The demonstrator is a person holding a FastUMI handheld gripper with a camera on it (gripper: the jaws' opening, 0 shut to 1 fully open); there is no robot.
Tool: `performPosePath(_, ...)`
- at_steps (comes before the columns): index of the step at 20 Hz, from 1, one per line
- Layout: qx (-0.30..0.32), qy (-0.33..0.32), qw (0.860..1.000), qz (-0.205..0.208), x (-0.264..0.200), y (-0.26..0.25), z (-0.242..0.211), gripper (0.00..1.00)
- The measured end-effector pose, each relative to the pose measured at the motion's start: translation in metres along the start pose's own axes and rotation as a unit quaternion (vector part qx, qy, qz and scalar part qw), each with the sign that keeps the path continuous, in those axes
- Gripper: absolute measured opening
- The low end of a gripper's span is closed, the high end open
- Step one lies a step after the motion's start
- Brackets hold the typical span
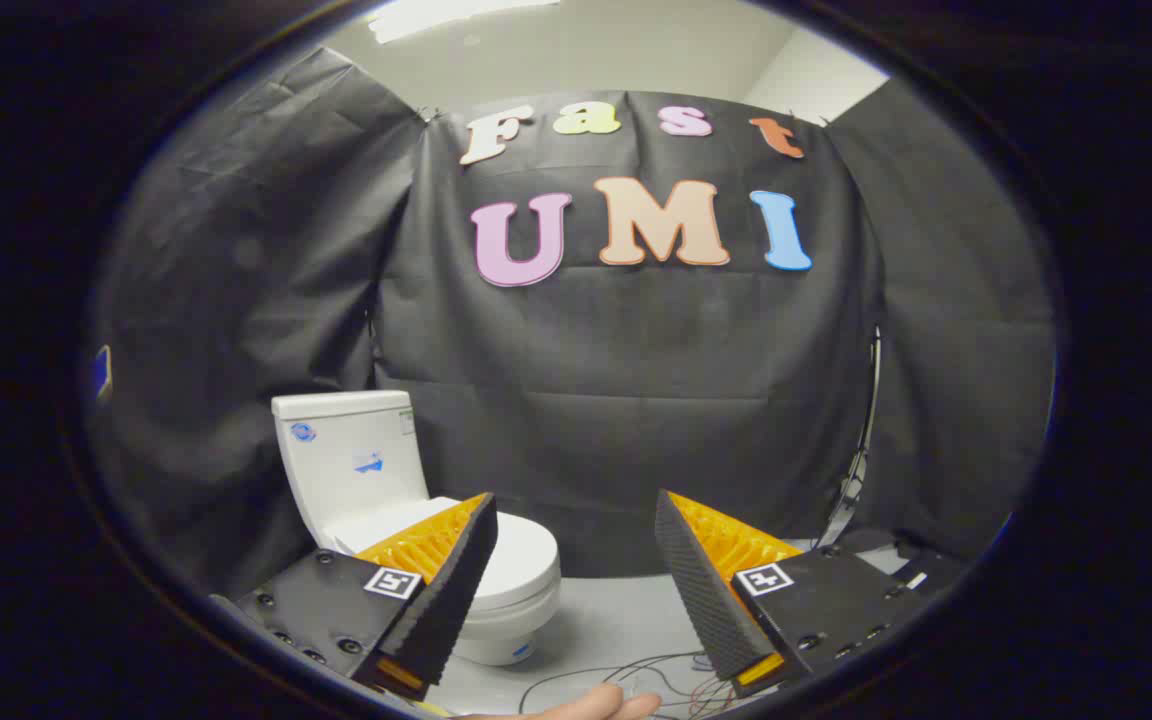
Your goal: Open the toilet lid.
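Observation:
A white toilet (376, 490) stands on the grey floor against the black cloth wall, ahead of my left finger. Its lid (521, 560) lies flat down on the bowl, and the tank (351, 455) rises behind it. My gripper (576, 510) is open, with a wide gap between its two orange-and-black fingers (436, 560). The left finger covers the near left part of the lid and bowl. Nothing sits between the fingers, and the gripper hangs above and short of the toilet.
Thin wires (626, 675) trail over the grey floor (606, 610) between the fingers. A person's hand (586, 705) shows just below them. A pale cable (861, 450) hangs down the cloth wall at the right. Black equipment (896, 555) lies beyond the right finger.

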State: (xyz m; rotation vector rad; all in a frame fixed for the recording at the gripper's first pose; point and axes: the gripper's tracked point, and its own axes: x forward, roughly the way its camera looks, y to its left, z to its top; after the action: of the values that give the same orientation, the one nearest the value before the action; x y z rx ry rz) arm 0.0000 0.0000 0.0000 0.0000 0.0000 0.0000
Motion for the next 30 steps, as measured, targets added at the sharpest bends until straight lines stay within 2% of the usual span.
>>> performPosePath(1,-0.013,-0.005,1.000,0.017,0.011,0.010,0.003,0.98)
performPosePath(2,-0.022,-0.012,0.998,0.054,0.025,0.030,0.006,0.98)
performPosePath(5,0.025,-0.038,0.995,0.085,0.049,0.076,0.006,0.97)
performPosePath(8,0.054,-0.037,0.995,0.077,0.047,0.101,-0.024,0.97)
performPosePath(13,0.098,-0.007,0.993,0.062,0.011,0.147,-0.097,0.97)
performPosePath(18,0.073,0.050,0.995,0.048,-0.012,0.159,-0.157,0.98)
performPosePath(30,0.086,0.027,0.996,0.020,-0.022,0.144,-0.140,0.97)
